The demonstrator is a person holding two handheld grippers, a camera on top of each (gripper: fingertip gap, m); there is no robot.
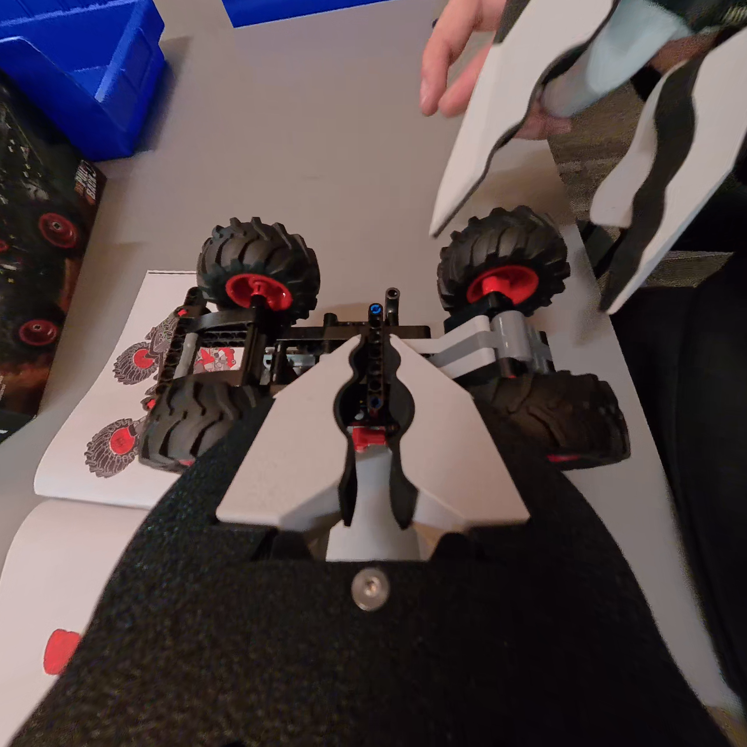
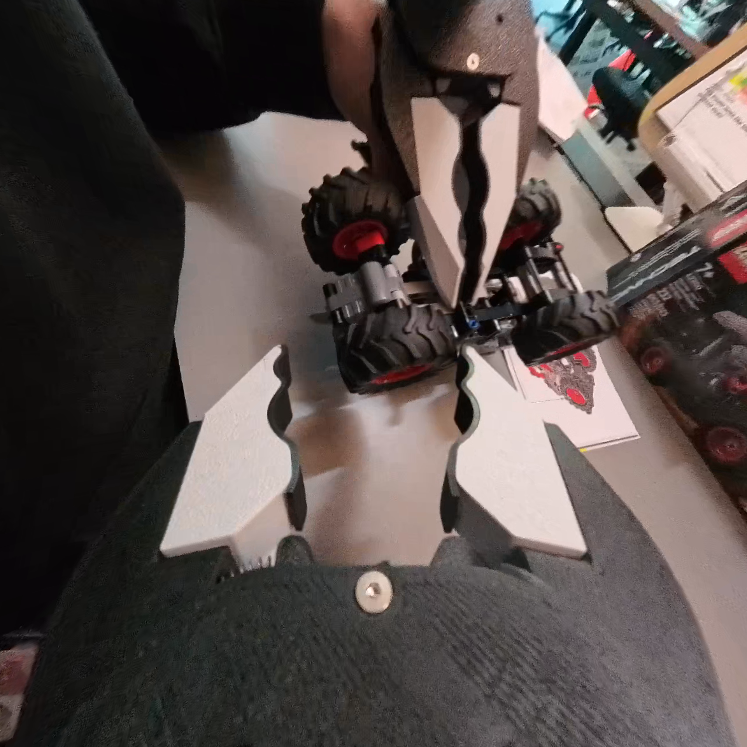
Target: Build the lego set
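Observation:
A lego truck chassis [image 1: 347, 335] with several black tyres on red hubs lies on the grey table. My left gripper [image 1: 374, 341] is shut on a black holed beam [image 1: 375, 364] that stands up from the chassis middle. My right gripper [image 1: 521, 271] hovers open and empty at the upper right, above the far right tyre [image 1: 505, 250]. In the right wrist view the chassis [image 2: 388, 335] sits just beyond my open right gripper [image 2: 372, 355]. There the left gripper [image 2: 465, 303] comes down from above and pinches the beam [image 2: 471, 317].
An open instruction booklet [image 1: 101, 404] lies under the chassis's left end, also in the right wrist view [image 2: 586, 408]. The dark set box [image 1: 32, 250] [image 2: 687, 343] and blue bins [image 1: 81, 72] stand beyond it. A bare hand [image 1: 448, 60] is behind the right gripper. The table edge [image 1: 598, 283] runs close on the right.

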